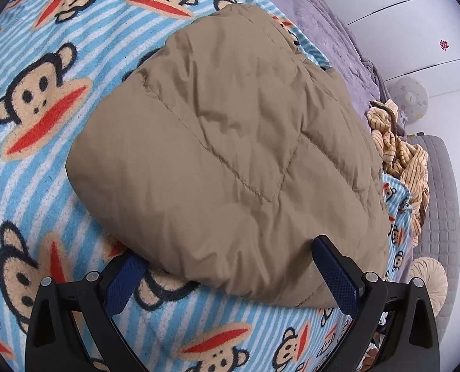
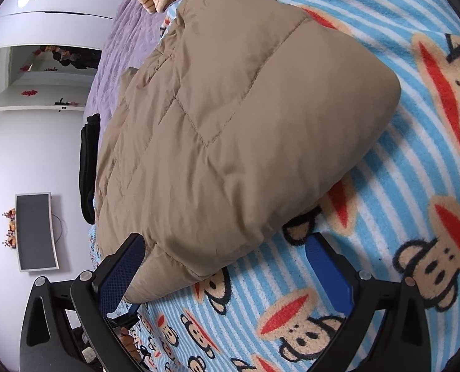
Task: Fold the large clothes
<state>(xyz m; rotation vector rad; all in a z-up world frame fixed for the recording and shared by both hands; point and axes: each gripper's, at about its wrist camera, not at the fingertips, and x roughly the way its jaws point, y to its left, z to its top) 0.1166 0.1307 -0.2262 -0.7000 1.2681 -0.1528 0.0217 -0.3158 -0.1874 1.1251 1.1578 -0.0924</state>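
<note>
Straddling folded jacket (image 1: 230, 142) edge: L gripper (image 1: 230, 274), R gripper (image 2: 222, 266) (both spread).

- A blue-and-white striped blanket (image 1: 84, 186) printed with monkey faces covers the bed under both tongs.
- Beyond it lies a purple bedspread (image 1: 329, 31).
- White wardrobe doors (image 1: 416, 24) with small red decals stand far ahead of the left tongs.
- A dark screen (image 2: 36, 232) hangs on the white wall (image 2: 28, 155) left of the right tongs.
</note>
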